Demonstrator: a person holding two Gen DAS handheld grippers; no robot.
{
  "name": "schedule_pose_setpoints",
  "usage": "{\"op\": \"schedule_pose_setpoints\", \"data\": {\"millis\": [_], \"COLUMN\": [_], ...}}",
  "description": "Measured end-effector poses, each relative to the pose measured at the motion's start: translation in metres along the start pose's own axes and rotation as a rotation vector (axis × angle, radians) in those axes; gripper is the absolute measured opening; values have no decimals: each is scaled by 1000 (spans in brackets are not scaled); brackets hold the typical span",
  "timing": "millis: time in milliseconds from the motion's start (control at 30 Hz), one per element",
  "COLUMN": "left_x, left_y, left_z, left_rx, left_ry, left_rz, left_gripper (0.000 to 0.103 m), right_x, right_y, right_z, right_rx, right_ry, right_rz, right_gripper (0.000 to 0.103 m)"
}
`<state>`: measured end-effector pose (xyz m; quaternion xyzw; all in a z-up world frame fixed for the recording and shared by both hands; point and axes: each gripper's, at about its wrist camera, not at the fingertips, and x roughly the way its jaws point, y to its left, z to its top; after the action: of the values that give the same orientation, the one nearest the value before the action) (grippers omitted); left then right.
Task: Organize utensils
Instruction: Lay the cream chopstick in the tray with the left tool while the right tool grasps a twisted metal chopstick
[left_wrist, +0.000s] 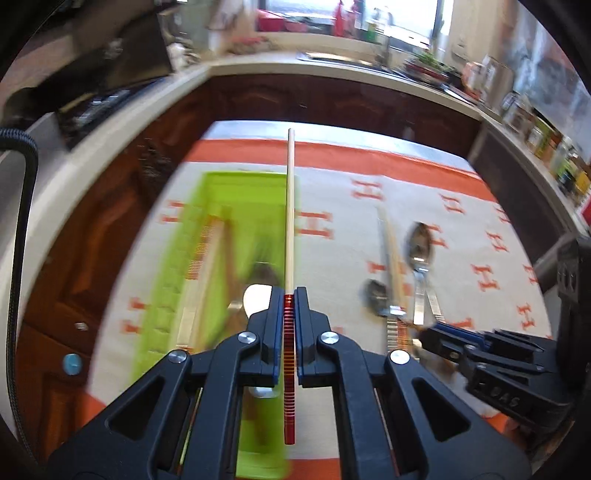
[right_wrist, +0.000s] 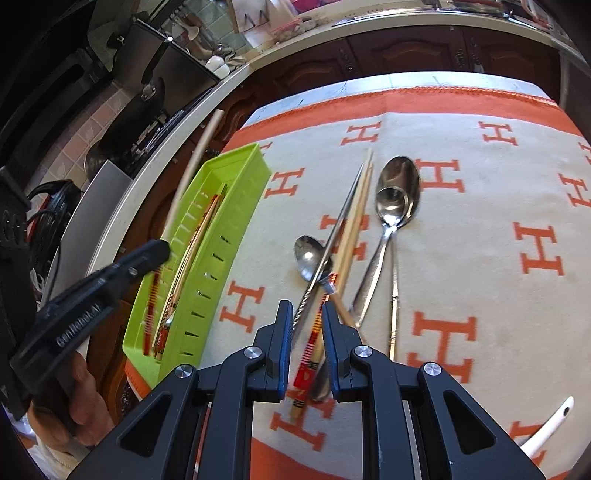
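My left gripper (left_wrist: 290, 299) is shut on a wooden chopstick (left_wrist: 290, 206) with a red striped end, held above the lime-green utensil tray (left_wrist: 173, 266). The tray (right_wrist: 229, 206) holds several chopsticks (right_wrist: 184, 258) and a white spoon (left_wrist: 256, 295). My right gripper (right_wrist: 306, 314) is open, its jaws on either side of a pile on the cloth: a red-ended chopstick (right_wrist: 314, 339), a metal chopstick (right_wrist: 332, 247), a small metal spoon (right_wrist: 308, 254) and two larger spoons (right_wrist: 397, 192). The left gripper shows in the right wrist view (right_wrist: 147, 258). The right gripper shows in the left wrist view (left_wrist: 443, 332).
The table carries a white cloth with orange H marks and an orange border (right_wrist: 480, 229). A white ceramic spoon handle (right_wrist: 550, 428) lies at the near right. Dark wooden cabinets (left_wrist: 332, 103) and a cluttered counter (left_wrist: 535, 133) ring the table. A stove with a pot (right_wrist: 147, 96) stands left.
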<state>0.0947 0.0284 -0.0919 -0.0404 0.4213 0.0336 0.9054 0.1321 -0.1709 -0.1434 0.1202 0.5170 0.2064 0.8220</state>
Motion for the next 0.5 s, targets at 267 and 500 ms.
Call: {"op": "schedule_pose_setpoints", "data": {"millis": [267, 500], "left_x": [10, 32], "left_y": [64, 79], "left_z": [-10, -18], "left_rx": [-56, -53], "left_ry": [28, 65], "left_rz": [56, 8], "left_gripper": [3, 3], "right_x": [23, 42], "right_y": [26, 39], "right_z": [3, 8], "right_rx": [-12, -23], "right_ry": [45, 66], "right_rz": [-48, -165], "right_gripper": [16, 16]}}
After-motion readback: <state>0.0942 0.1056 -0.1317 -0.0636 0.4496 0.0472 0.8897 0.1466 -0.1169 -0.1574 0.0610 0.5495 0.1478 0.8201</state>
